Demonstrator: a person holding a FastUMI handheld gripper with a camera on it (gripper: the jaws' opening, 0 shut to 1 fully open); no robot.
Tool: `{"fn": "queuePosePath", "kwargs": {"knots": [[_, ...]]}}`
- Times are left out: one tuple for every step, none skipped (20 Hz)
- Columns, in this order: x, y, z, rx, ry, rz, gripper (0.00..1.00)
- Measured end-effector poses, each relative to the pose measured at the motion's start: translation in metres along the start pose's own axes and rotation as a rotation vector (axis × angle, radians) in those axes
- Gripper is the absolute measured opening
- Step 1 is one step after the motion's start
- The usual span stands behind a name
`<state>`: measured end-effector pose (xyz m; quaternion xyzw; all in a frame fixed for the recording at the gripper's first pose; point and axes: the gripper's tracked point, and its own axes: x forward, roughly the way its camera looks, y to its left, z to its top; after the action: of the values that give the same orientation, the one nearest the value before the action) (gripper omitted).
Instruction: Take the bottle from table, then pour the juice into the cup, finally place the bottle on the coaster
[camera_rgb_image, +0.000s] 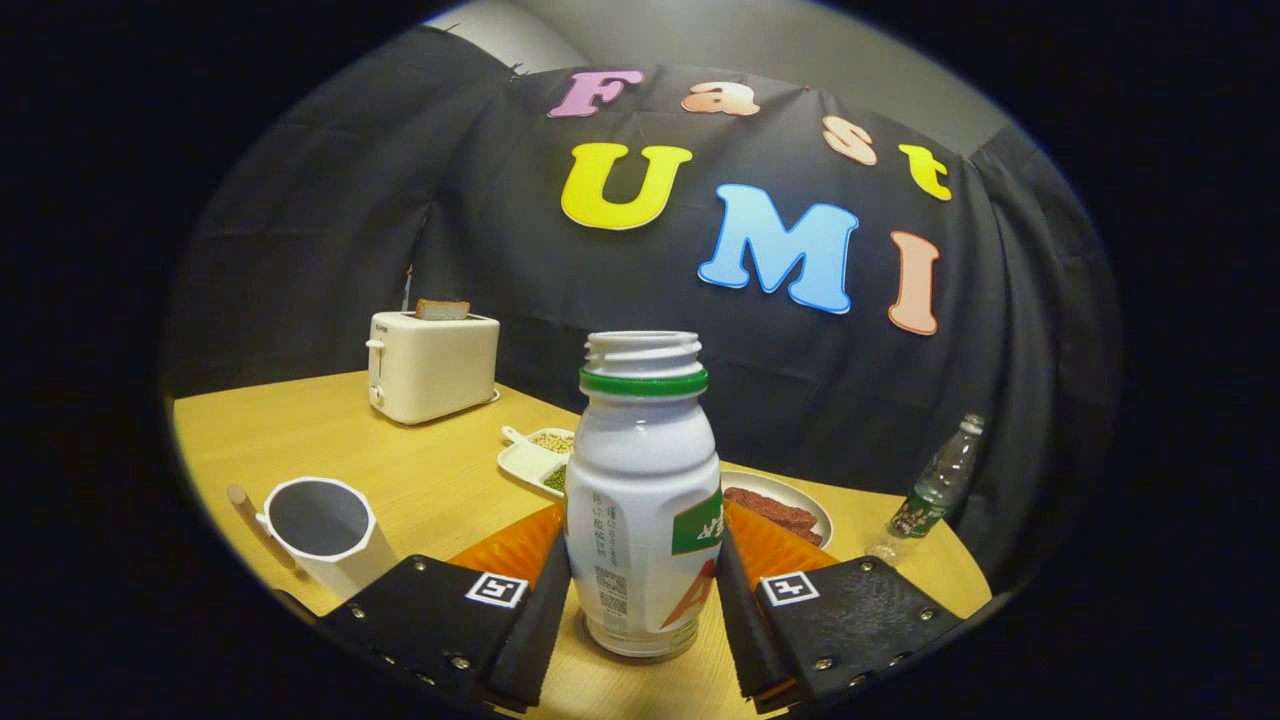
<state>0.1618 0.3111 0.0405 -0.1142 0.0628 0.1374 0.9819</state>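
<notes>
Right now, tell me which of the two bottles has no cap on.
The white bottle between the tongs, standing on the table with its mouth open. The clear bottle beyond them, by the cloth wall, has its cap on.

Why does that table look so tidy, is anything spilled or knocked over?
Nothing stands out. The uncapped bottle stands upright between the tongs, the cup is upright, and the table shows no spill.

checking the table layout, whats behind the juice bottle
Behind the juice bottle held between the gripper fingers lie a divided dish of beans and a plate of meat slices; the bottle covers part of both.
</notes>
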Motion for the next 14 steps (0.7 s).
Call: {"fn": "queuePosePath", "kwargs": {"knots": [[0.003, -0.002, -0.005, 0.011, 0.014, -0.005, 0.70], [0.006, -0.004, -0.009, 0.026, 0.020, -0.004, 0.70], [0.009, -0.005, -0.011, 0.042, 0.019, -0.003, 0.70], [0.011, -0.004, -0.013, 0.055, 0.019, 0.002, 0.70], [0.014, -0.006, -0.015, 0.062, 0.024, -0.001, 0.70], [0.014, -0.007, -0.016, 0.071, 0.021, -0.001, 0.70], [0.015, -0.008, -0.016, 0.082, 0.016, 0.000, 0.70], [0.016, -0.009, -0.017, 0.092, 0.016, -0.004, 0.70], [0.017, -0.010, -0.017, 0.102, 0.012, -0.002, 0.70], [0.018, -0.010, -0.017, 0.110, 0.016, -0.003, 0.70], [0.016, -0.011, -0.021, 0.114, 0.018, -0.003, 0.70], [0.016, -0.010, -0.022, 0.121, 0.022, 0.001, 0.70], [0.017, -0.010, -0.024, 0.127, 0.025, 0.004, 0.70], [0.017, -0.012, -0.026, 0.130, 0.030, -0.001, 0.70]]}}
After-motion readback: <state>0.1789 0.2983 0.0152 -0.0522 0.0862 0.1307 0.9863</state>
